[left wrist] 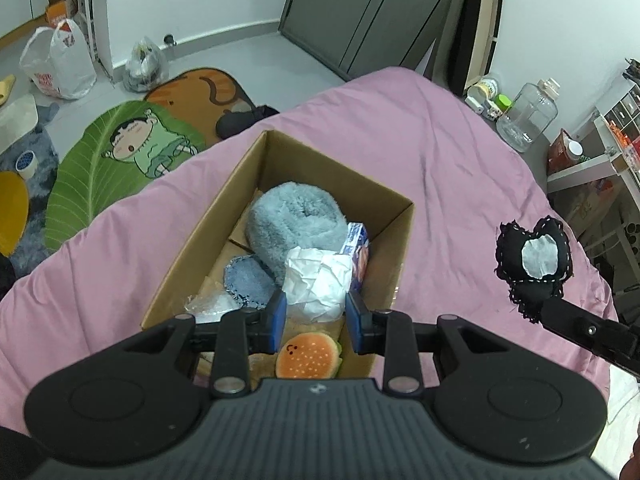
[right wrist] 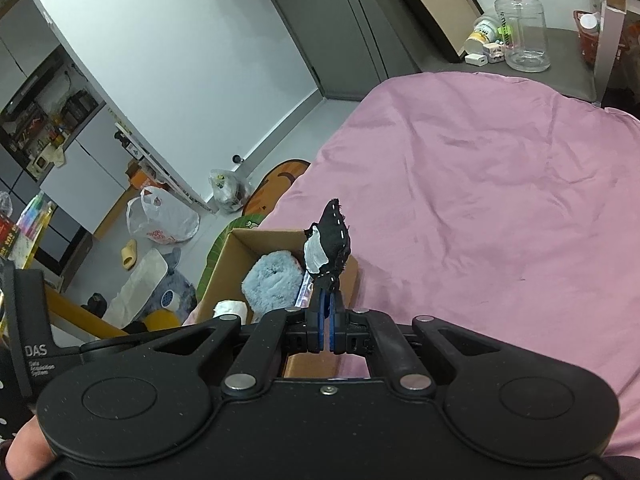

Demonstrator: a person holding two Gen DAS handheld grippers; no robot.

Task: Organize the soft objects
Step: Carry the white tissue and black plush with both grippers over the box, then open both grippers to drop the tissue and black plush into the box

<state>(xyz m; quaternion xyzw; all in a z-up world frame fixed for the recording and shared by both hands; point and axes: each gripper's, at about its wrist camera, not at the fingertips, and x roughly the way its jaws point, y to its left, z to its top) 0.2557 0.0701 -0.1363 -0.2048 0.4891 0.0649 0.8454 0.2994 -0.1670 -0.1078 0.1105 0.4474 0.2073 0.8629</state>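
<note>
The left gripper (left wrist: pixel 316 322) hangs above the near end of an open cardboard box (left wrist: pixel 400 232) that sits on a bed covered with a pink sheet (left wrist: pixel 460 160); its blue-padded jaws stand apart with nothing between them. Inside the box lie a fluffy grey-blue roll (left wrist: pixel 296 224), a crumpled white paper wad (left wrist: pixel 320 284), a small blue-grey round pad (left wrist: pixel 248 280), a printed packet (left wrist: pixel 358 252) leaning against the right wall, and a burger-shaped plush (left wrist: pixel 308 358) at the near end. The right gripper (right wrist: pixel 327 330) is clenched on the lower edge of a black stitched fabric piece with a white patch (right wrist: pixel 330 240), held up in the air over the sheet, just right of the box. A clear water jug (left wrist: pixel 528 114) stands beyond the bed.
</note>
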